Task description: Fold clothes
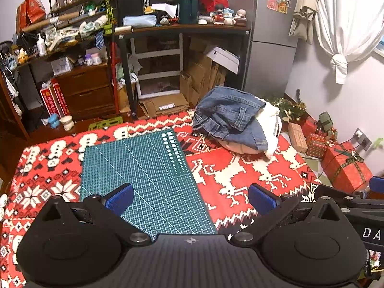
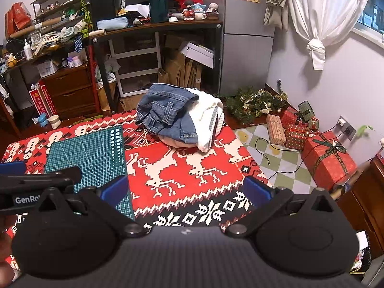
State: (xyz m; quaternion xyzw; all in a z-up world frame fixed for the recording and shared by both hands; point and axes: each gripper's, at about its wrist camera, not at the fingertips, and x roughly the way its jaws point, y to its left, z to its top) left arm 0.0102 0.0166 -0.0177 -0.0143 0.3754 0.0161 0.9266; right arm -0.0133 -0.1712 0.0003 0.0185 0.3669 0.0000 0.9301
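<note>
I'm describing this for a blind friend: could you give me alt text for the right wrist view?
An unfolded pile of clothes, blue denim over white and beige garments, sits at the far side of a table under a red reindeer-patterned cloth. The right gripper hangs above the near edge with jaws wide open and empty; a green cutting mat lies left.

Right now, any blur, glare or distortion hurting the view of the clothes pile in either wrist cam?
Left wrist: pile of clothes sharp, evenly lit, no glare; fisheye bends the shelves and vignettes the corners. Right wrist: pile equally crisp; same barrel distortion, window dark, no flare.
</note>
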